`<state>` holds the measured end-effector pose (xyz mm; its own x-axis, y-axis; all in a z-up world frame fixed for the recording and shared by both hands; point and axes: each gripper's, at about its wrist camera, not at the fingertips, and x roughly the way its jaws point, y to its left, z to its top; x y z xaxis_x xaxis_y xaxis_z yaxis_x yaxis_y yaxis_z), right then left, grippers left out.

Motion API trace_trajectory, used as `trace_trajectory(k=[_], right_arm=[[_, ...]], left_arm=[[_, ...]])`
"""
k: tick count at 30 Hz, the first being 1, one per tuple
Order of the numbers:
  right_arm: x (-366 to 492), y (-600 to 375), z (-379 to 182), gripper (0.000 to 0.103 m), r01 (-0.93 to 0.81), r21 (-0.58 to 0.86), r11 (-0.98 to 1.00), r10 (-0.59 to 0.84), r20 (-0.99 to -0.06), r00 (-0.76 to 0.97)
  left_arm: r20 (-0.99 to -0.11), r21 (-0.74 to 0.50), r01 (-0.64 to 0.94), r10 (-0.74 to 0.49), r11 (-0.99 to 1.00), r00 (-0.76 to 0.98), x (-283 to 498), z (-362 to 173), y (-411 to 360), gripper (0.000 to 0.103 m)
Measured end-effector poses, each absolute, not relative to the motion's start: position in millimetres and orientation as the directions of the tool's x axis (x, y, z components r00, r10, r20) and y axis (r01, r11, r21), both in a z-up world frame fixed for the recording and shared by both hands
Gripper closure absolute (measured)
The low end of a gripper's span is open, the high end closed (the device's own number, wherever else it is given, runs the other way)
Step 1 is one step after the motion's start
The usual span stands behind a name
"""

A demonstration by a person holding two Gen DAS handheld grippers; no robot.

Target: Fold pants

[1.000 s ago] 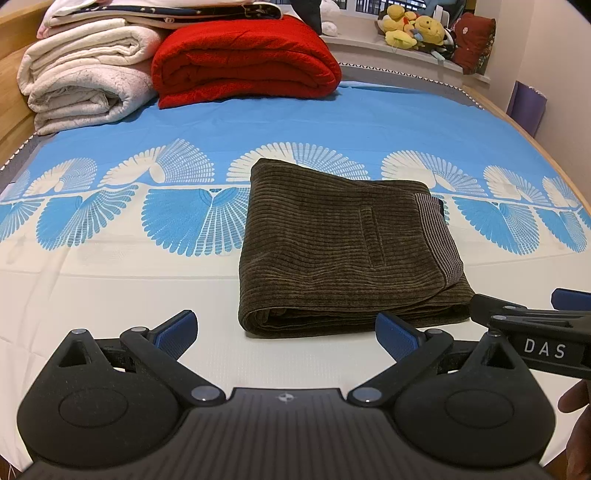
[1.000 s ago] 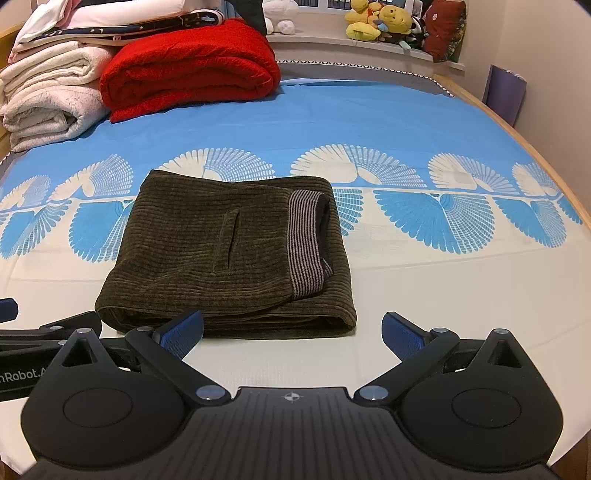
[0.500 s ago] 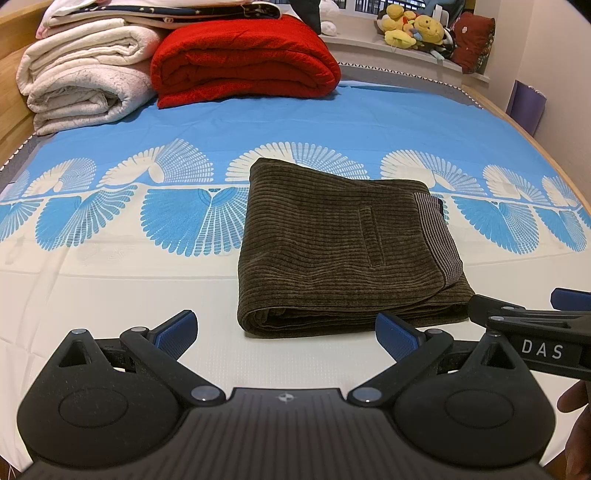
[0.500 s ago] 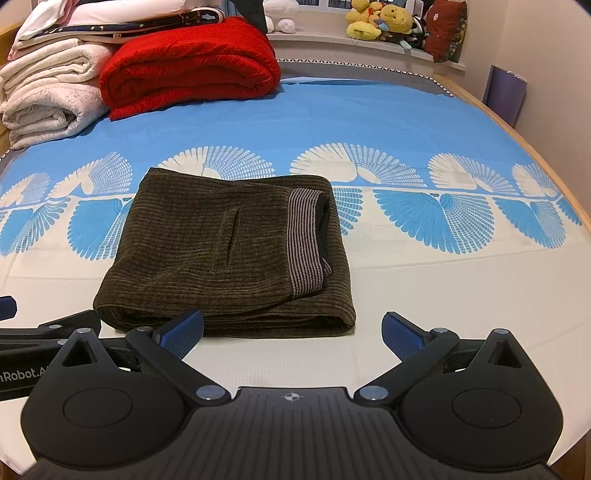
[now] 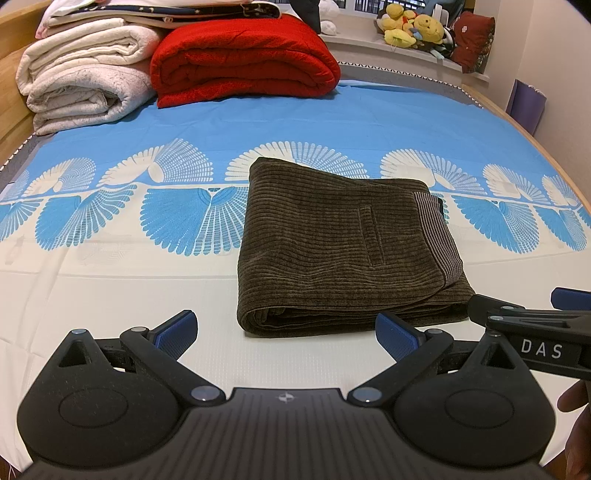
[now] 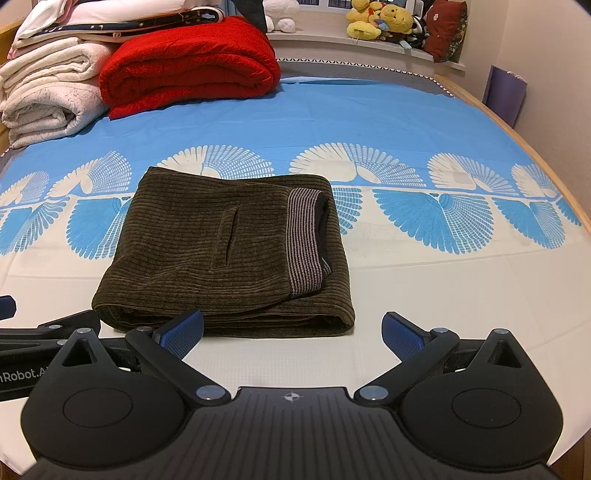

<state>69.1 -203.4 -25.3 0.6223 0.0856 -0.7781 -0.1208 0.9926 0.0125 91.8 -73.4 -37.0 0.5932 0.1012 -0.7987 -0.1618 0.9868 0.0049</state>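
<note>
Before you lies the wide bed (image 5: 332, 118) under a blue and cream sheet printed with white fan shapes. At its far end sits the thick folded red blanket (image 5: 240, 62), touching the stack of rolled cream blankets (image 5: 85, 81) to its left. On a ledge beyond the bed sits a cluster of yellow plush toys (image 5: 410, 27). The dark olive-brown corduroy pants (image 5: 340, 251) lie folded into a compact rectangle in the middle of the sheet, the striped waistband (image 6: 304, 236) turned up on the right side, a slit pocket showing on top. Your left tool (image 5: 284, 328) hangs just short of the near edge of the pants, blue pads spread wide and empty. Your right tool (image 6: 293, 328) is beside it, likewise spread apart and holding nothing, its left pad close to the near fold.
</note>
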Motion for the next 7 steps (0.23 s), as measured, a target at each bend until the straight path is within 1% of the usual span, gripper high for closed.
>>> trace_trajectory(k=[7], right_arm=[[69.2,-203.2,-25.1,0.001,-0.121,0.012,0.993,0.086,-0.778,0.622]], left_arm=[[-0.799,0.004,-0.161,0.100,0.987,0.593,91.2,-37.6,-74.0,0.000]])
